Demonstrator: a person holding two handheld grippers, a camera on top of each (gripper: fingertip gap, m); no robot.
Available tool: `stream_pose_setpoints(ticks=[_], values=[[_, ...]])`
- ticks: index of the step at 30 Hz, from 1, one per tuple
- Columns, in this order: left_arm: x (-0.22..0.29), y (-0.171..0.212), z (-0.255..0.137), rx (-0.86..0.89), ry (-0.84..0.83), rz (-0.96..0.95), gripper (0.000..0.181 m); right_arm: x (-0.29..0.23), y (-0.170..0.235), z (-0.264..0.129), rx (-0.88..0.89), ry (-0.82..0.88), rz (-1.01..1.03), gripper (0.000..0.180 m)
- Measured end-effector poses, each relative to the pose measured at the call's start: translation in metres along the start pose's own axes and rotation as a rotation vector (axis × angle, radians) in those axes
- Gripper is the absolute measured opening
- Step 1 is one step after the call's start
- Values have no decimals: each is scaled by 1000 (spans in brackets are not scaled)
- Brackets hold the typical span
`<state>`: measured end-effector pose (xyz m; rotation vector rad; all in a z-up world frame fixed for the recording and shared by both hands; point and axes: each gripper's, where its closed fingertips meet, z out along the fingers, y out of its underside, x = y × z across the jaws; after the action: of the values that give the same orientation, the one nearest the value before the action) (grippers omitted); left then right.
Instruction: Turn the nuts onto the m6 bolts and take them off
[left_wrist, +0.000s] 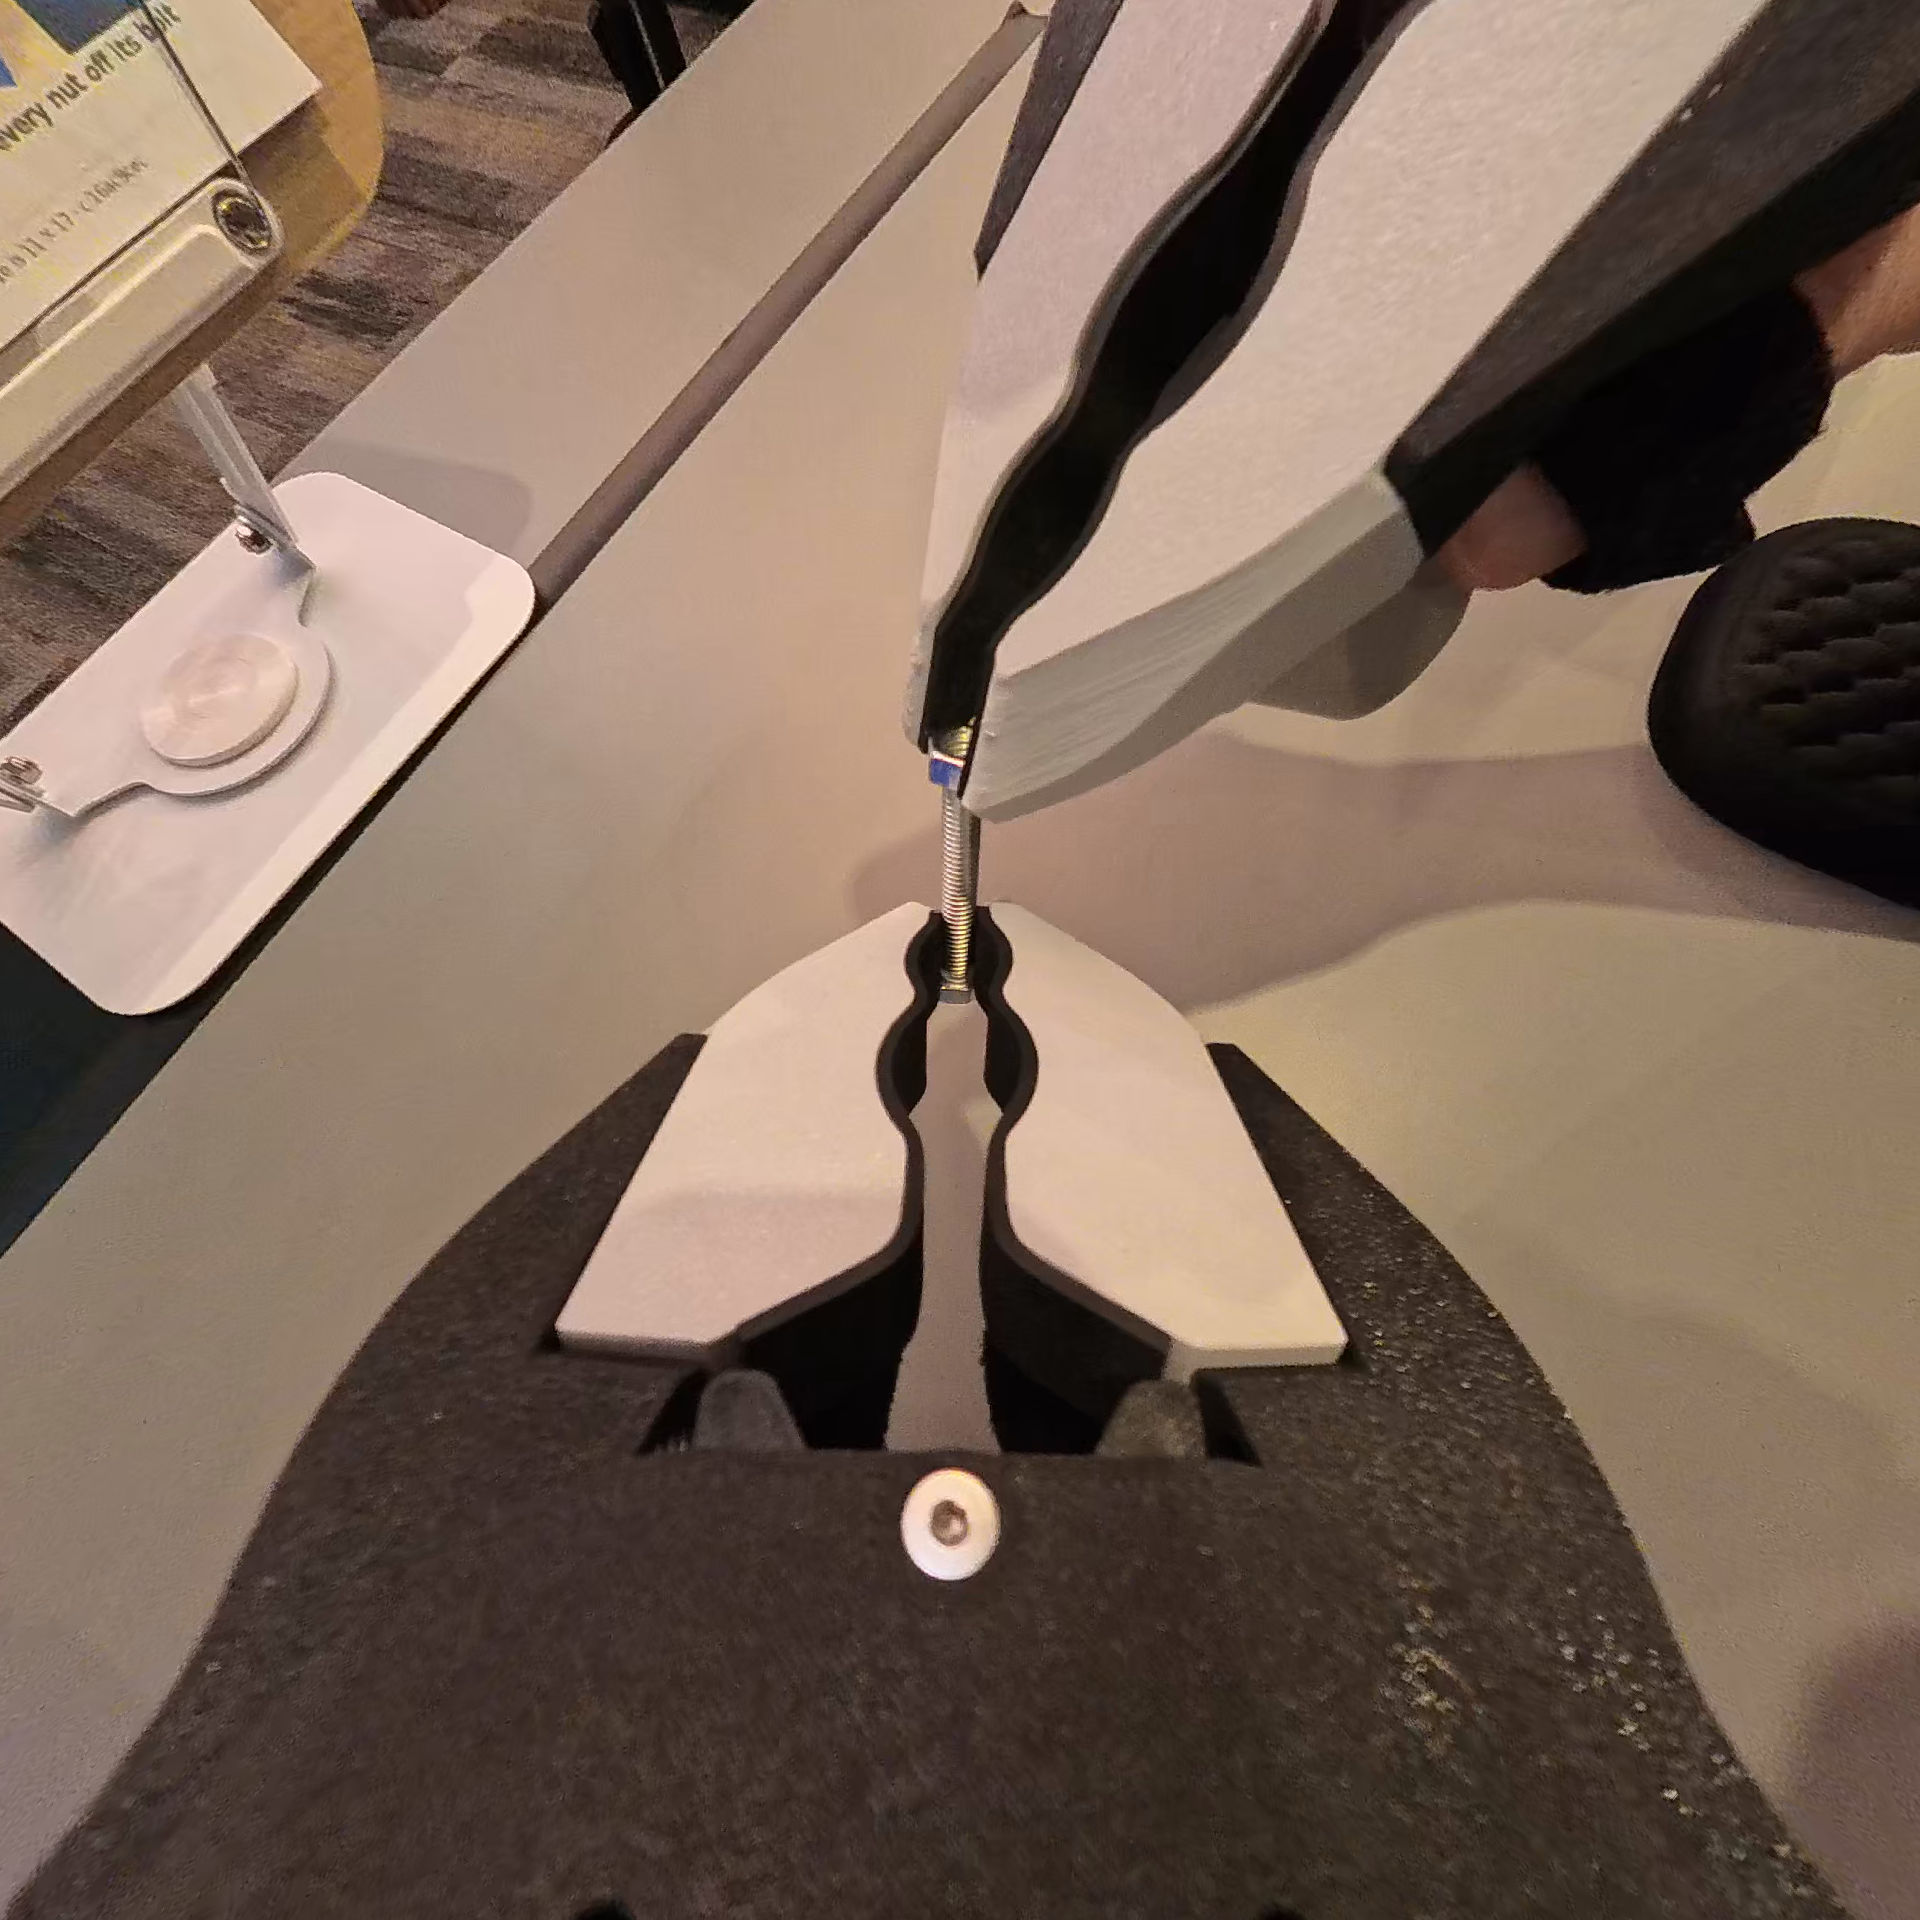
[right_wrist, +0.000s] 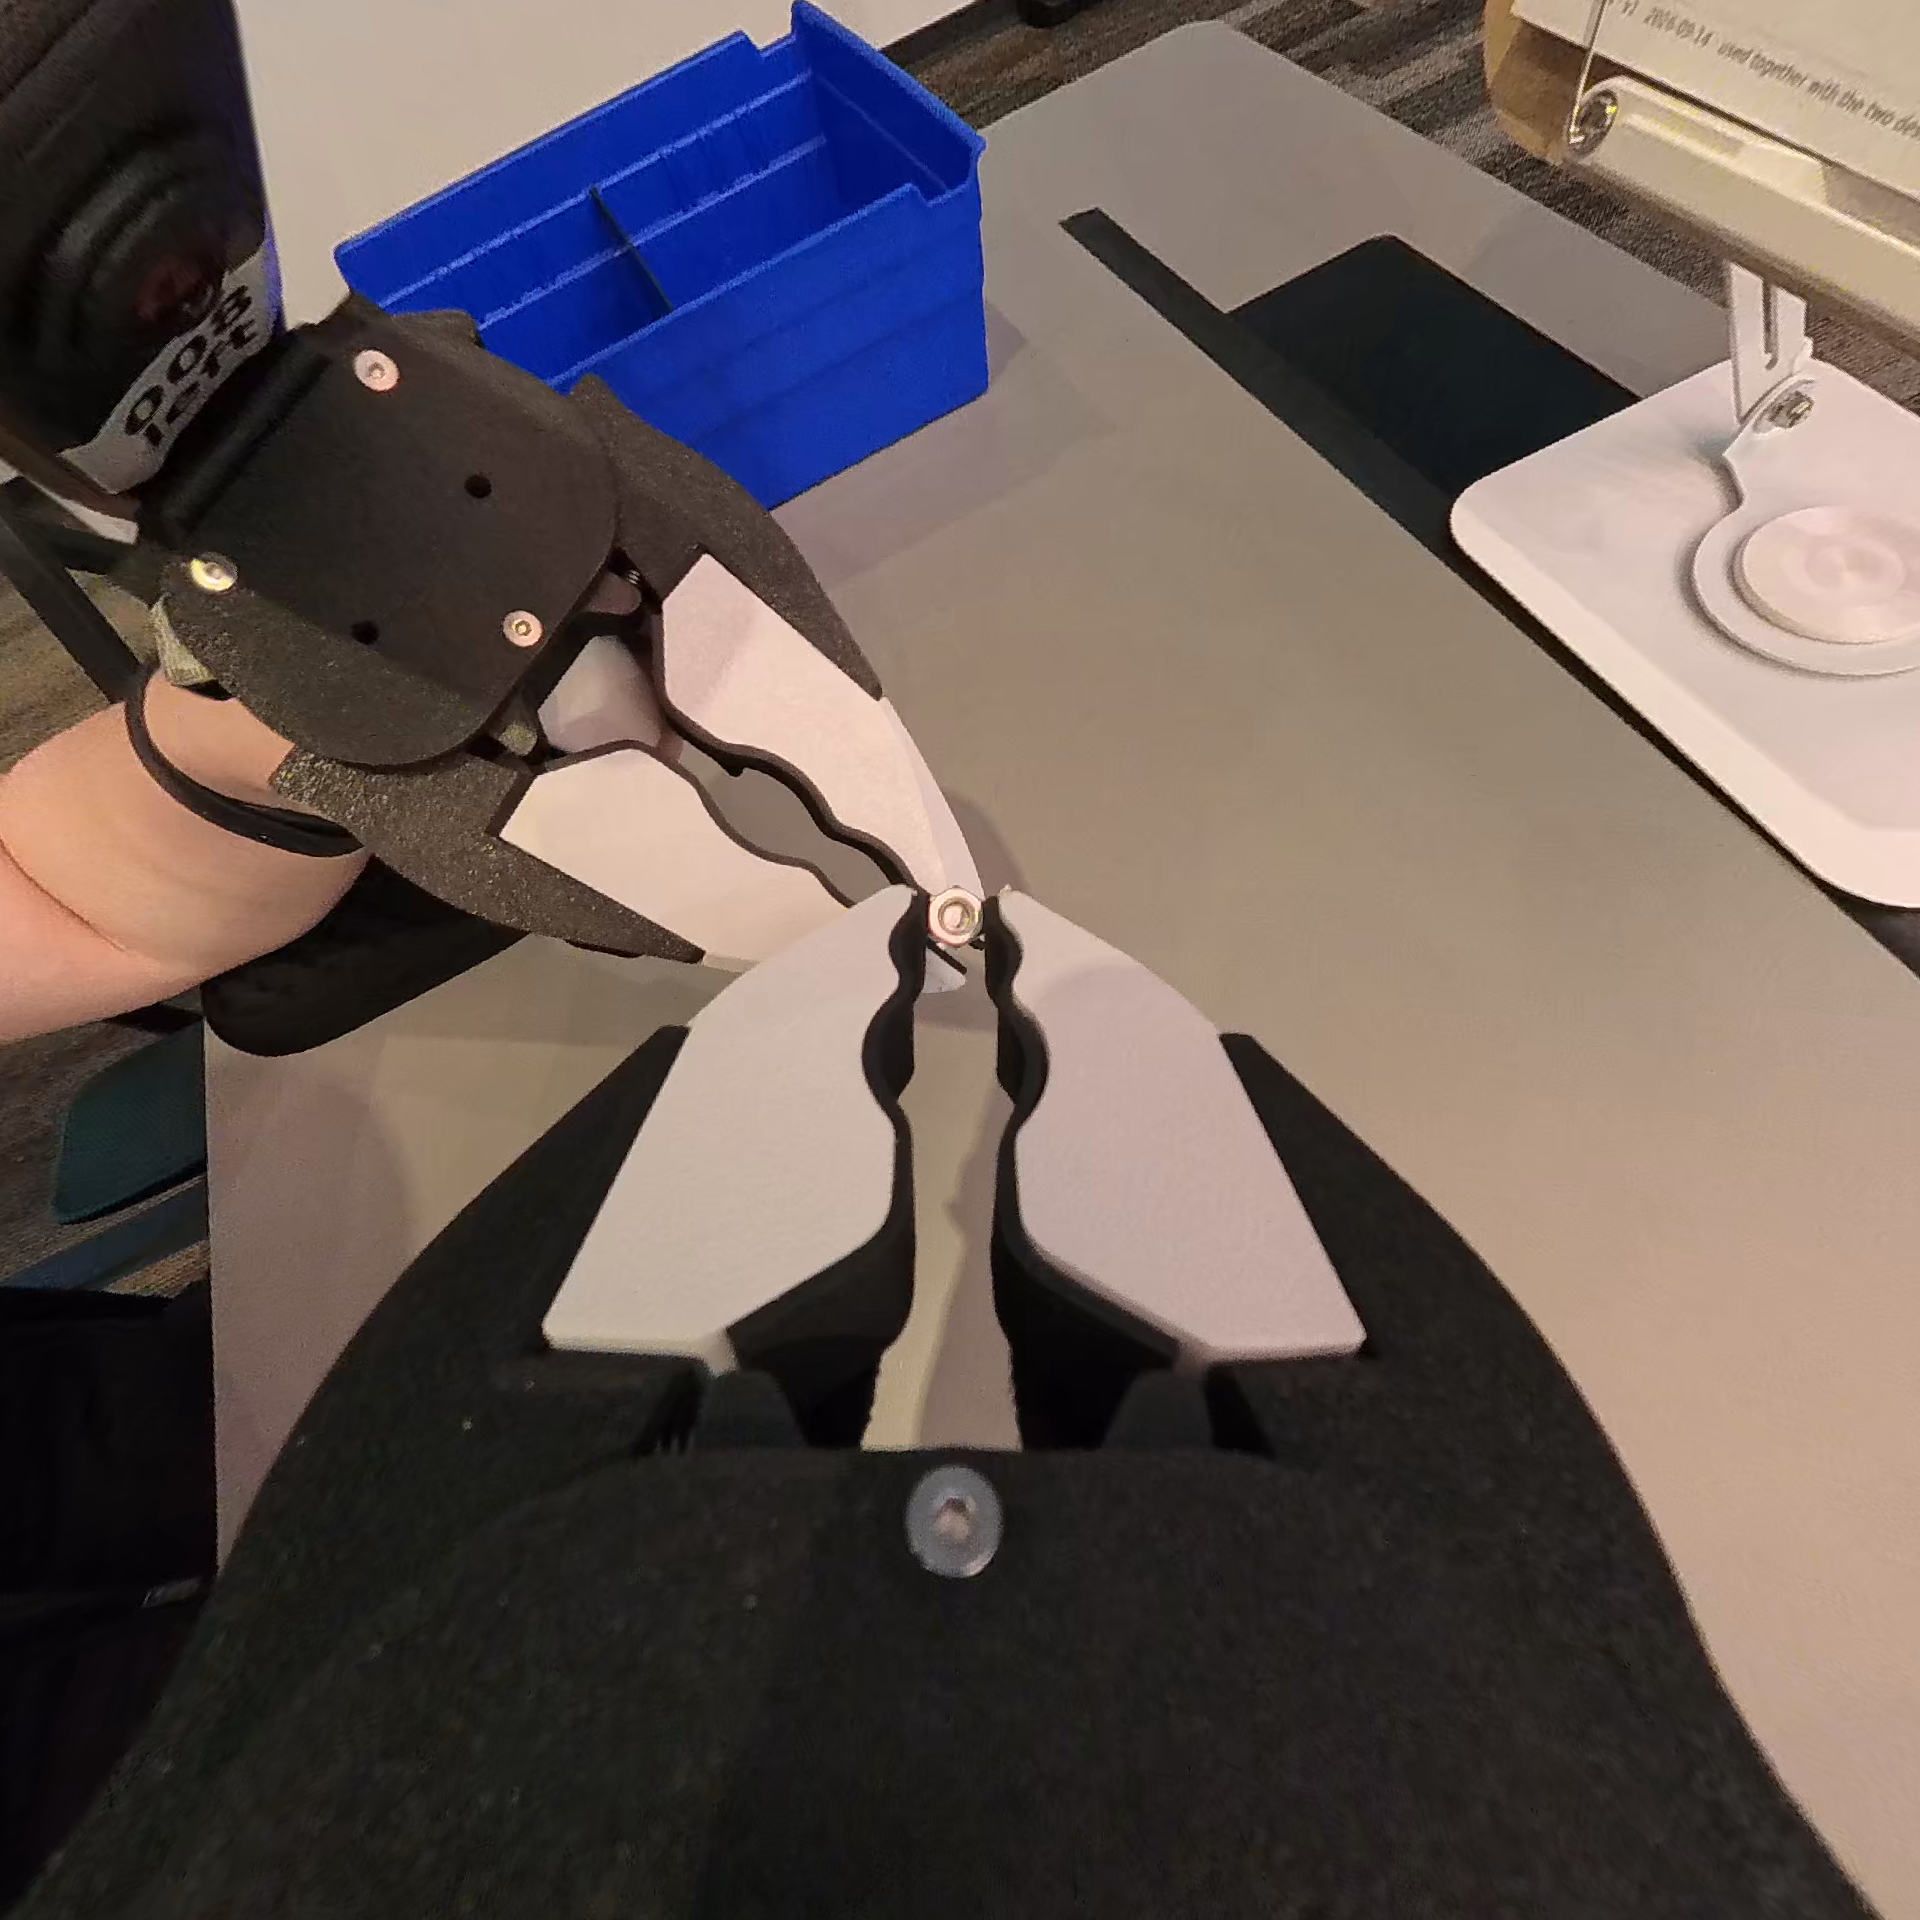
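Observation:
A silver M6 bolt is held in the air above the grey table. My left gripper is shut on the bolt's head end, and the threaded shaft points away from it. My right gripper is shut on a silver hex nut at the far end of the shaft. In the left wrist view the right gripper comes down from the upper right, with the nut pinched at its tips. In the right wrist view the left gripper comes in from the left, and the bolt is hidden behind the nut.
A blue divided bin stands at the back left of the table. A white stand base sits on the right, and also shows in the left wrist view. A black textured object lies at the right edge. Left and right tips are no more than a few centimetres apart.

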<state>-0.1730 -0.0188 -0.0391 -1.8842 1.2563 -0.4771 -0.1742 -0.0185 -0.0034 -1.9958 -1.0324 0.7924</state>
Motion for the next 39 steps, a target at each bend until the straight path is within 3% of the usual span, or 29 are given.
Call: stream_pose_setpoints(ticks=[39], values=[[0,-14,-8,92,13,-11,5,-9,-26,-20,120,52,-199,19]])
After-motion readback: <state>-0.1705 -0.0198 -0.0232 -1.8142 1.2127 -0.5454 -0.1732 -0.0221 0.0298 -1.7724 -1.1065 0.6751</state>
